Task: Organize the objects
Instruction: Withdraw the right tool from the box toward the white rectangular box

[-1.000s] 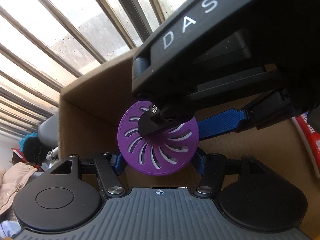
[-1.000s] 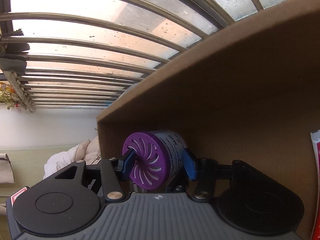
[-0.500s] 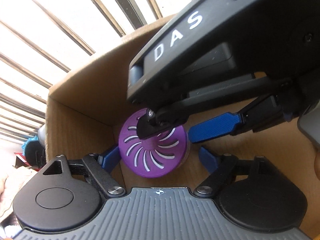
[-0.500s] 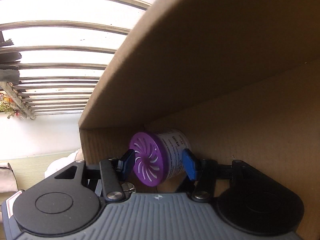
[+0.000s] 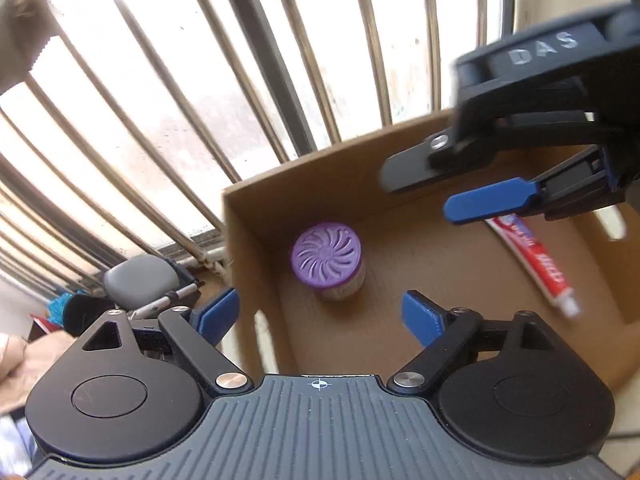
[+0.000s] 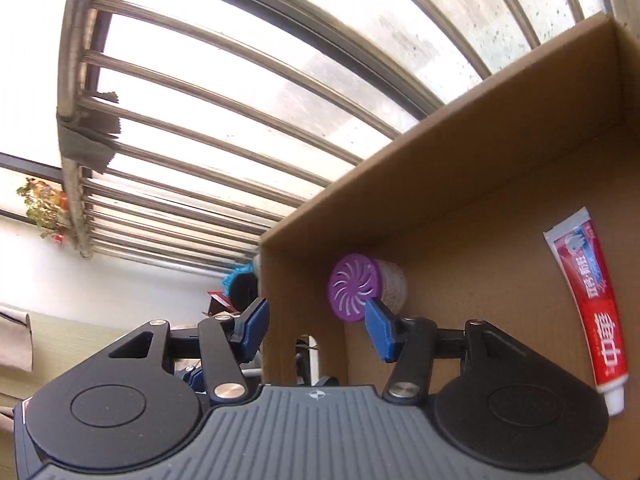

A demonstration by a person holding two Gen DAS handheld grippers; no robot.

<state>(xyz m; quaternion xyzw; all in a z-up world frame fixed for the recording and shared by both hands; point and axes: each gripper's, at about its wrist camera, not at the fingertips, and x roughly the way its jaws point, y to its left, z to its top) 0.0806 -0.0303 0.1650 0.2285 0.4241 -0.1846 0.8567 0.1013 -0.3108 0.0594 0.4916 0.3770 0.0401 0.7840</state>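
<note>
A small jar with a purple slotted lid (image 5: 327,257) stands upright in the near left corner of a cardboard box (image 5: 320,168); it also shows in the right wrist view (image 6: 362,286). My left gripper (image 5: 320,316) is open and empty, above and short of the jar. My right gripper (image 6: 318,330) is open and empty, pulled back from the jar; in the left wrist view its blue finger (image 5: 492,200) hangs over the box at upper right. A red and white toothpaste tube (image 6: 596,308) lies on the box floor to the right, also in the left wrist view (image 5: 536,264).
A barred window (image 5: 200,80) stands behind the box. Left of the box are a grey chair seat (image 5: 140,280) and clutter. The box wall (image 6: 304,300) runs between the right gripper's fingers in view.
Both grippers opened and drew back up out of the box. The jar, held by the right gripper before, now stands free on the box floor.
</note>
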